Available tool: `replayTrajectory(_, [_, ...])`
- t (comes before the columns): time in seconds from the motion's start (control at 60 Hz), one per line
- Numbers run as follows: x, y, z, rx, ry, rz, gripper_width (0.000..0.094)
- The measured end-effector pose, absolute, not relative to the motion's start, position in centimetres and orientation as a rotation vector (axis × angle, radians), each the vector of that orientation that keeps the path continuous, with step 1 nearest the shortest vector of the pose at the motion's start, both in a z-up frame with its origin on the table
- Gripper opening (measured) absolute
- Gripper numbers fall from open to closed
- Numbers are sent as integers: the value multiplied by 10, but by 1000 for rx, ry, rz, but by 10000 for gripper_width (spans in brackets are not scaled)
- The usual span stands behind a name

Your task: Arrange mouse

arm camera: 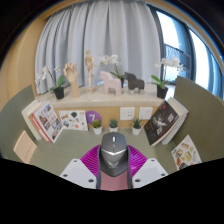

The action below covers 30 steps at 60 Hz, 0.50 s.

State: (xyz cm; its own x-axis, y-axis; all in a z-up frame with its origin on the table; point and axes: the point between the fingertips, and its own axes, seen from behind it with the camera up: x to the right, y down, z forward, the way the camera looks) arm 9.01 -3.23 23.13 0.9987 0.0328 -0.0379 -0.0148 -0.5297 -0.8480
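between my fingers, grey mouse gripped, both pink pads pressing its sides, held above table. carry step, i judge; next move needs clear spot on table, then level set-down. small pots ahead hold little plants; white pot holds orchid.

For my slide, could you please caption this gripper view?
Gripper shut on a grey mouse above a desk lined with potted plants.
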Motion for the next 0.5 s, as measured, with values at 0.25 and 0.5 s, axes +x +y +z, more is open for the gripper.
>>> replayTrajectory(0.25, [64, -77, 48, -2434, -28, 65, 354])
replayTrajectory(0.5, [69, -93, -13, -2507, 10, 28, 397])
